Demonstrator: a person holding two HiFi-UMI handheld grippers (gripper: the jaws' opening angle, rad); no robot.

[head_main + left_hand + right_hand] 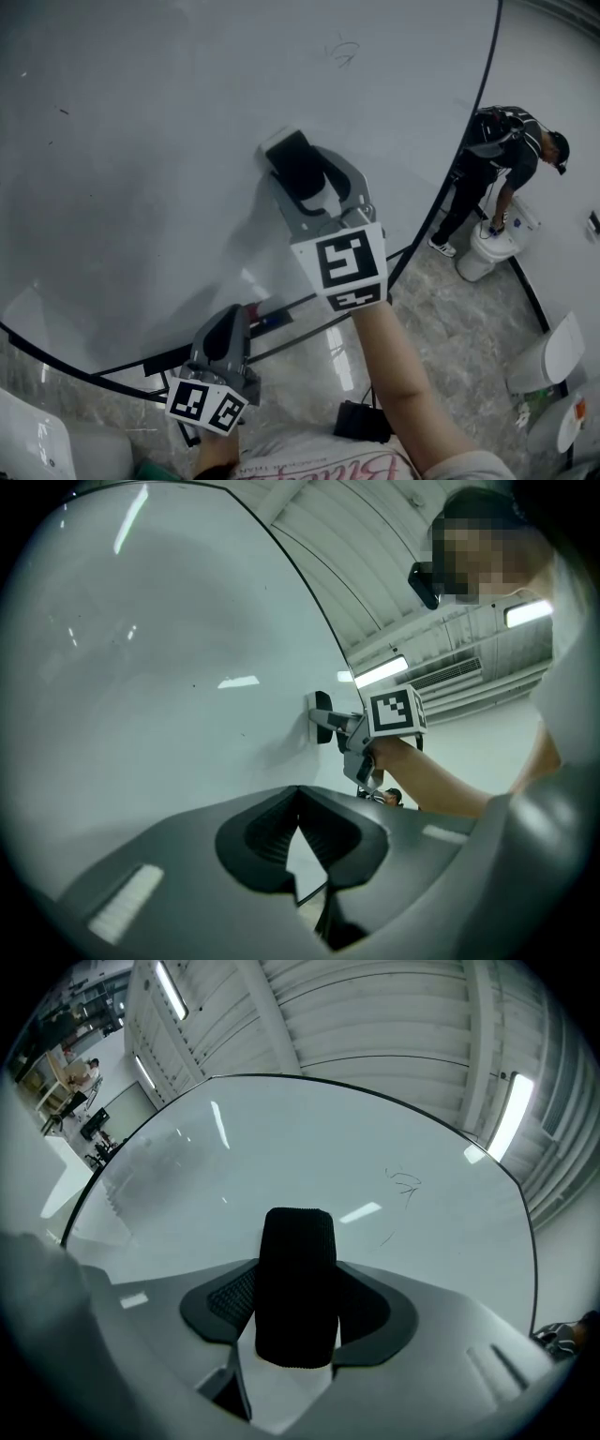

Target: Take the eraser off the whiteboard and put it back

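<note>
1. The left gripper [234,317] sits low at the left, by the bottom edge of the whiteboard [141,141]. Its jaws are pressed together at the tips and pinch nothing. The left gripper view shows only bare board past them.
2. The whiteboard fills most of the head view. It has a thin dark frame and a faint scribble [343,52] near the top.
3. The eraser [294,167], black with a pale base, rests flat against the whiteboard near the middle of the head view. It is well above the left gripper.
4. The right gripper [292,157] reaches up to the board with its jaws spread. One jaw stands on each side of the eraser. In the right gripper view the eraser stands upright between the pads, which bracket it rather than clamp it.
5. The right gripper's marker cube [342,267] faces the head camera, with a bare forearm below it.
6. At the far right, beyond the board's edge, a person [502,155] in dark clothes bends over a white container [487,248] on the pale tiled floor [469,328].
</note>
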